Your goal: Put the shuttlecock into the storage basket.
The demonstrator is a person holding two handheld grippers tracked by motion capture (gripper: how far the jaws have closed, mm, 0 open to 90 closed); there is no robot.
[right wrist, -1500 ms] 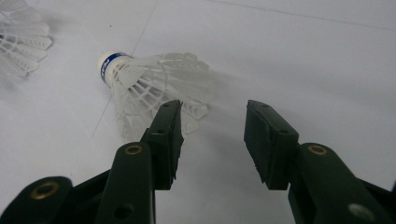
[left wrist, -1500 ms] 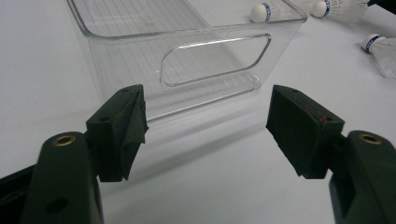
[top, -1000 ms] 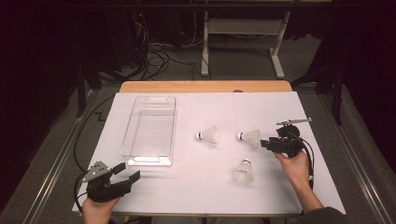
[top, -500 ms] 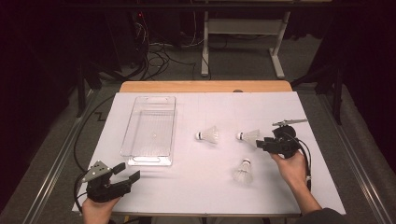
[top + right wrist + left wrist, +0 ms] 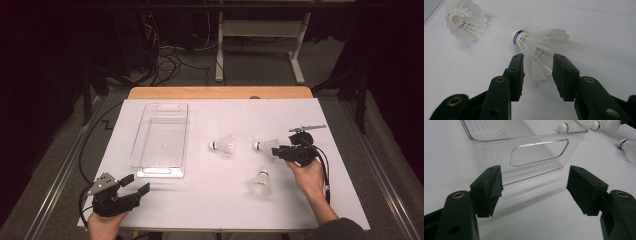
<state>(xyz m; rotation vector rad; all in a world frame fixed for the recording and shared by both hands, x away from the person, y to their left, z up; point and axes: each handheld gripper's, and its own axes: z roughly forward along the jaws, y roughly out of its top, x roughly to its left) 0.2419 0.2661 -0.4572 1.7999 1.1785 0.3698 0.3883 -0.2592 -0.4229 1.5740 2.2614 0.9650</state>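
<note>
The shuttlecock [image 5: 539, 47] in hand lies on its side on the white worktop [image 5: 200, 200], right of centre, cork tip with blue band pointing toward the clear bin [image 5: 161, 140]. Its skirt end sits between the jaws of the right tongs [image 5: 537, 71].

Right tongs: jaws have just been closing, with the skirt between them; the pads stand just off the feathers on both sides, and no squeeze is evident. Not yet gripped.

Left tongs [image 5: 534, 187]: released, jaws wide, resting near the worktop's front left edge just short of the bin's handle end.

Handling judgement: very light item; a slight nudge would likely roll or skid it. The skirt is thin, springy lattice and probably crushes or deforms under firm pressure. The cork tip is the stiffest part but small and rounded, so liable to slip. Best hold appears low on the skirt near the band, closed gently.

Two more shuttlecocks [image 5: 223, 145] [image 5: 260, 184] lie nearby, apart from each other.
</note>
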